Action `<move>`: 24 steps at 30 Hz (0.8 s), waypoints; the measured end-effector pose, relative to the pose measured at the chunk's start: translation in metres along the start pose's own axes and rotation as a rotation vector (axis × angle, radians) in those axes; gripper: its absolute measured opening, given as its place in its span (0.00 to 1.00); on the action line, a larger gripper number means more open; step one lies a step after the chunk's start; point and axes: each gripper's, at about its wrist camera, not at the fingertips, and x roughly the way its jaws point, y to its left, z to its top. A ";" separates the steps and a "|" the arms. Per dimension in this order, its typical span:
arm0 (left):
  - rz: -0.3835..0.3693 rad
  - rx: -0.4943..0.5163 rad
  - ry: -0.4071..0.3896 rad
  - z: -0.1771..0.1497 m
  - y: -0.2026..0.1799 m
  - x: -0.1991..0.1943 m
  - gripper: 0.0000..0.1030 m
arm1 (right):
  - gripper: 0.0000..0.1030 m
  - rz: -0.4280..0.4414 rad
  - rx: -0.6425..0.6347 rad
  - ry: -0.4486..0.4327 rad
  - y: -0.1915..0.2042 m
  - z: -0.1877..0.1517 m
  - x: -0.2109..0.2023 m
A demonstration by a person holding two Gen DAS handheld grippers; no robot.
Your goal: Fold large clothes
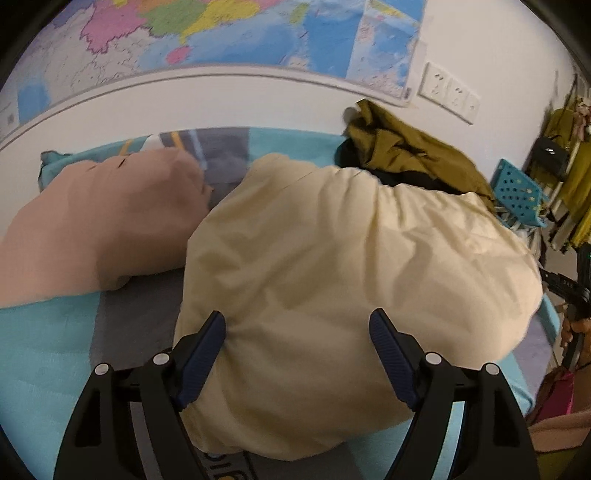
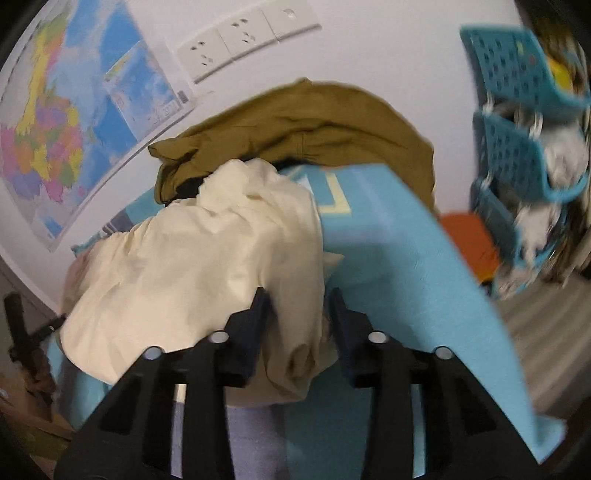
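A bed covered with a turquoise and grey patterned sheet (image 1: 44,369) runs along the white wall under a large coloured map (image 1: 229,33), and on it lies the task's thing, a big cream-yellow cloth garment (image 1: 332,266), puffed up and rumpled, spread across the middle of the bed. In the left wrist view its long axis runs from the near lower edge, between the fingers, up and to the right toward the far corner. There it stops just short of a crumpled olive-brown garment (image 1: 410,155) heaped against the wall, while a folded beige-pink garment (image 1: 99,221) lies beside it to the left, near but apart. The left gripper (image 1: 297,354) straddles the near end of the cream garment with its fingers set wide; the cloth bulges between them and seems to brush the left finger (image 1: 207,354), though no pinch is visible. The right gripper (image 2: 297,325) comes at the opposite side edge, seen at the right rim of the left view; its fingers stand narrow with a hanging fold of the cream cloth between them, and whether the pads already press it cannot be told. Judged from this, each hand is at its own end, so the coming fold likely turns on lifting across the long axis.
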 end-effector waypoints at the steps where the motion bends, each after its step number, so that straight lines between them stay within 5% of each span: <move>1: 0.000 -0.007 0.004 0.000 0.002 0.002 0.75 | 0.22 0.024 0.007 -0.005 -0.002 -0.001 0.001; 6: 0.000 -0.015 0.007 0.000 0.002 0.002 0.75 | 0.11 0.088 0.060 -0.105 -0.006 0.018 -0.014; 10: 0.007 -0.019 0.002 -0.002 0.001 0.003 0.75 | 0.12 0.008 0.020 -0.041 -0.003 0.017 0.007; 14: 0.010 -0.021 -0.009 -0.002 0.002 -0.007 0.75 | 0.44 -0.073 0.066 -0.044 -0.006 0.012 -0.002; 19: 0.015 0.010 -0.054 -0.005 0.000 -0.037 0.75 | 0.46 -0.051 -0.014 -0.174 0.030 0.014 -0.052; 21: 0.015 0.026 -0.047 -0.008 -0.001 -0.041 0.75 | 0.56 0.011 -0.091 -0.180 0.054 0.012 -0.058; 24: 0.036 0.036 -0.013 -0.014 -0.003 -0.031 0.75 | 0.56 0.097 -0.236 -0.134 0.100 0.004 -0.048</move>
